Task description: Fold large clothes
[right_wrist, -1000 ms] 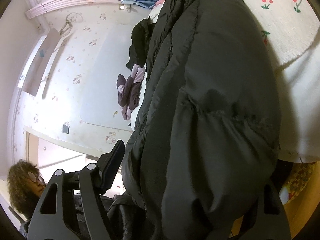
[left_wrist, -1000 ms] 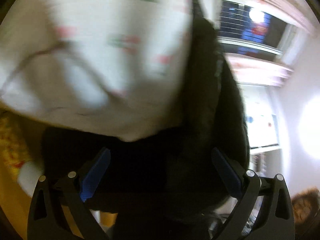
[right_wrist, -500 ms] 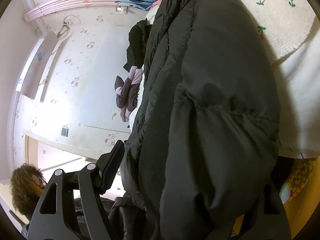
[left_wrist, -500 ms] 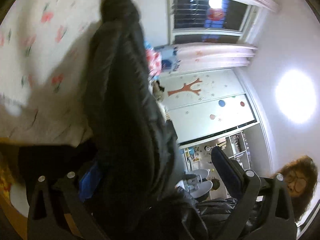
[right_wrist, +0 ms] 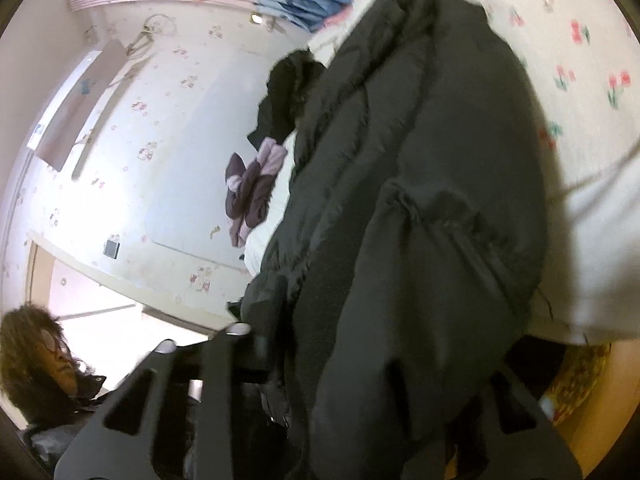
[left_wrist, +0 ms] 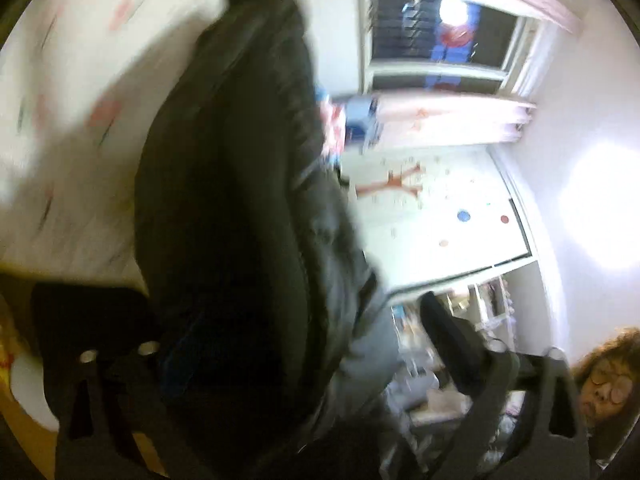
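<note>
Left gripper: the jaws have just been closing and are standing moderately wide. The black padded jacket is bulging between them and covering the left finger almost entirely. The right finger is showing clear of the fabric, so a firm grip cannot be confirmed from this blurred view.

Right gripper: the jaws have just been closing and are now standing narrow, pinching a thick fold of the same jacket. The fabric is filling the gap and hiding the right-hand finger.

The jacket is hanging up in front of both cameras and blocking most of the view. It is stretching away over the bed, whose white cover is carrying a small red flower print.

Beyond the grippers, a person with curly hair and glasses is appearing at the lower edge of each view. A yellow patterned fabric is showing below the bed edge.

Farther off, a purple garment and a second black garment are lying at the far side of the bed. A wardrobe with a red tree decal and coloured dots is standing behind, next to pink curtains and a dark window. A bright round ceiling light is glaring in the left wrist view.

No writing or brand mark is readable.
</note>
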Demonstrator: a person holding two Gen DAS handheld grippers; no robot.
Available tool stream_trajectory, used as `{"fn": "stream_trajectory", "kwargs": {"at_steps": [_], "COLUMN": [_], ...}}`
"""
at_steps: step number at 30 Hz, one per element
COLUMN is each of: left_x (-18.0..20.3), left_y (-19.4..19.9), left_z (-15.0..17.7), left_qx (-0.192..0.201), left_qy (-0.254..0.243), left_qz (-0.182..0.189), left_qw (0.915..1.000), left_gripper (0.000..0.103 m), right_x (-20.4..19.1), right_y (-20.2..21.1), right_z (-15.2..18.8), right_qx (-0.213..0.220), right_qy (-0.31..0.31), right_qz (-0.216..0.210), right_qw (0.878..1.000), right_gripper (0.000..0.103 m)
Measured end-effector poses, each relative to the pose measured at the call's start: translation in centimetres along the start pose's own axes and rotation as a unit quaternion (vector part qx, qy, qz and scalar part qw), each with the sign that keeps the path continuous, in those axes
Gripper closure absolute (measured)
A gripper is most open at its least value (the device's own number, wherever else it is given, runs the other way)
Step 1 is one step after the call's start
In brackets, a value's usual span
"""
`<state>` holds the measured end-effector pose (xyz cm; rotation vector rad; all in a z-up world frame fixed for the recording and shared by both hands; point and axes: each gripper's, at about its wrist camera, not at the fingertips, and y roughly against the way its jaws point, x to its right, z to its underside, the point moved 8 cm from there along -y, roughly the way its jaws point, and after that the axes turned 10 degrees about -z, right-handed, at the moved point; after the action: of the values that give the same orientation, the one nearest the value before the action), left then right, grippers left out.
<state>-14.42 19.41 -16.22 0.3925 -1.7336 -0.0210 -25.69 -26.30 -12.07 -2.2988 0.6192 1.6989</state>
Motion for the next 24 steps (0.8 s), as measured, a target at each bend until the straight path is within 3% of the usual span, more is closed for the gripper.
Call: {"fn": "stream_trajectory", "kwargs": {"at_steps": [1,4,6,8,12,14,16,17,19,20,21,22,24], "left_x": [0.9,3.2,5.2,7.5,11.3,11.7,10.1,7.9,3.7,1.6,-0.3,-1.4,-2.9], "left_y": [0.4,1.0,1.5,1.9,3.9,4.5,4.4,4.1,3.4,2.6,2.2,2.3,2.9], "left_z": [-0.6,-1.2,-1.4,-1.1,0.1,1.9,2.3,3.5,4.5,5.1,5.4,5.5,5.4], "left_qx": [0.013,0.024,0.025,0.03,0.037,0.009,-0.026,-0.063,-0.107,-0.115,-0.117,-0.11,-0.093], "left_qy": [-0.01,-0.034,-0.053,-0.069,-0.107,-0.123,-0.128,-0.115,-0.078,-0.062,-0.04,-0.025,-0.004], "left_qz": [-0.035,-0.103,-0.142,-0.151,-0.124,-0.104,-0.111,-0.123,-0.144,-0.151,-0.152,-0.149,-0.143], "left_qw": [0.9992,0.9938,0.9881,0.9857,0.9858,0.9869,0.9852,0.9837,0.9806,0.9799,0.9806,0.9824,0.9853], "left_gripper": [0.054,0.079,0.086,0.09,0.092,0.092,0.087,0.084,0.056,0.051,0.039,0.026,0.013], "right_x": [-0.7,-3.0,-4.5,-6.1,-10.0,-11.0,-9.9,-8.9,-5.6,-3.8,-2.7,-1.7,-0.7], "right_y": [0.0,-0.2,-0.1,0.4,1.7,2.4,3.1,3.4,4.3,4.7,5.1,5.5,6.0], "right_z": [-0.2,-1.2,-2.0,-2.8,-2.4,-1.3,0.6,1.3,3.2,4.2,4.9,5.5,6.3], "right_qx": [0.005,0.023,0.037,0.054,0.047,0.025,-0.012,-0.024,-0.041,-0.047,-0.048,-0.044,-0.033], "right_qy": [0.01,0.031,0.042,0.052,0.072,0.08,0.065,0.051,0.003,-0.023,-0.036,-0.048,-0.063], "right_qz": [0.002,-0.003,-0.012,-0.026,-0.067,-0.069,-0.053,-0.042,-0.029,-0.024,-0.021,-0.024,-0.038], "right_qw": [1.0,0.999,0.998,0.997,0.994,0.994,0.996,0.997,0.999,0.998,0.998,0.998,0.997], "right_gripper": [0.084,0.089,0.09,0.092,0.092,0.091,0.086,0.079,0.064,0.053,0.049,0.049,0.048]}}
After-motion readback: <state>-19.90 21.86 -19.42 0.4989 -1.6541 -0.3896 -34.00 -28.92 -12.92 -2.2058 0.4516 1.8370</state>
